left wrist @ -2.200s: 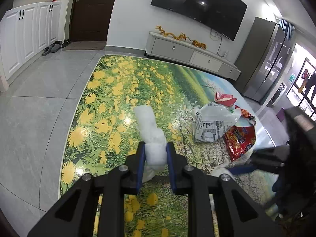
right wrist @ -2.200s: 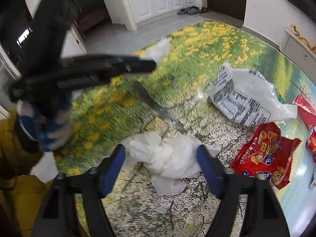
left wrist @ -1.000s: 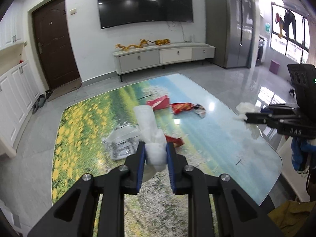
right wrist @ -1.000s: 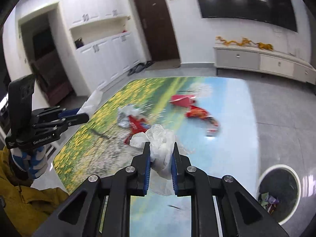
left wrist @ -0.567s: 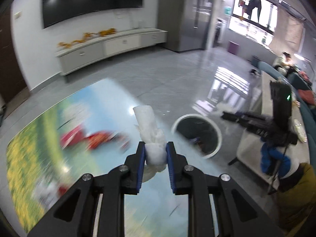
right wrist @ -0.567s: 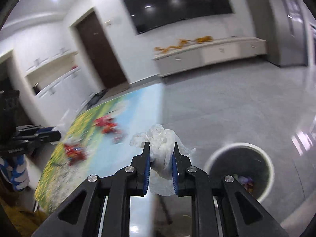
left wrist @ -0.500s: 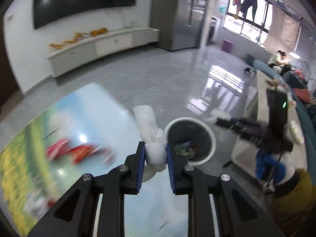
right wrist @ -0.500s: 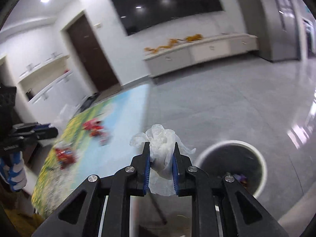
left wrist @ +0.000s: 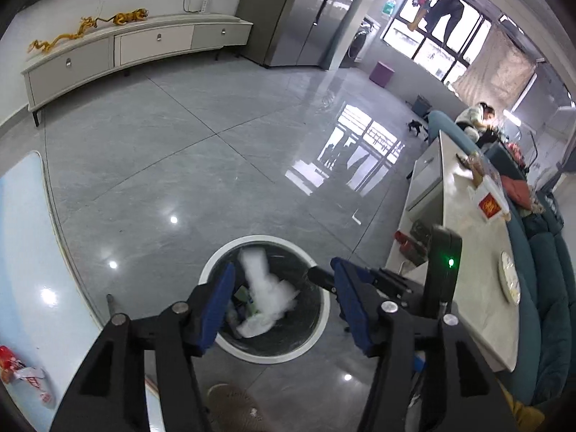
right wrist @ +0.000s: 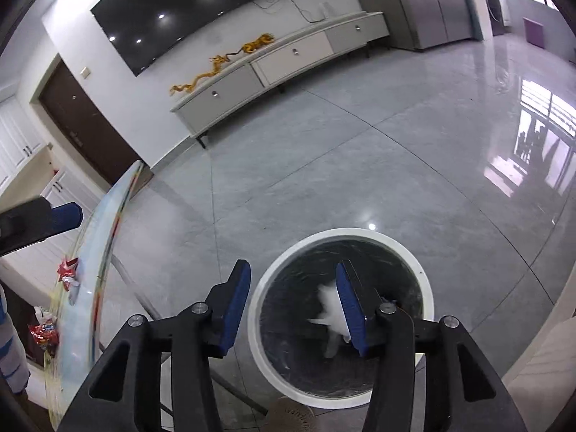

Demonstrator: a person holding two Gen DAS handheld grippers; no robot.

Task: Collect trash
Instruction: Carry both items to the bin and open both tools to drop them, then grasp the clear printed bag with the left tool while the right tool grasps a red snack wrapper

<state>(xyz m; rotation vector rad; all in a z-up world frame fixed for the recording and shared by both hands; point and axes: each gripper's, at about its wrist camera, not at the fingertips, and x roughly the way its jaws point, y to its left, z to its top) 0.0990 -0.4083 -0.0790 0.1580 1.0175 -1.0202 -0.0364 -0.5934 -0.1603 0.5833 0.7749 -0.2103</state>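
Observation:
Both grippers hang open above a round white-rimmed trash bin point(left wrist: 316, 338) point(right wrist: 426, 284) on the grey floor. My left gripper point(left wrist: 284, 306) is open, and a white crumpled tissue point(left wrist: 266, 291) blurs in the air between its fingers, falling into the bin. My right gripper point(right wrist: 293, 306) is open, and a white plastic wad point(right wrist: 329, 309) blurs by its right finger, dropping into the bin. Other trash lies in the bin's bottom. The right gripper also shows in the left wrist view point(left wrist: 396, 280), the left one in the right wrist view point(right wrist: 54, 217).
The printed glass table point(left wrist: 21, 252) point(right wrist: 104, 237) is to the left with red snack wrappers point(left wrist: 14, 370) point(right wrist: 45, 333) on it. A white counter point(left wrist: 468, 252) and teal sofa stand at the right. A TV cabinet point(right wrist: 273, 61) lines the far wall.
Both grippers swung from the table to over the bin and opened. The tissue and the plastic wad left the fingers and are falling into the bin.

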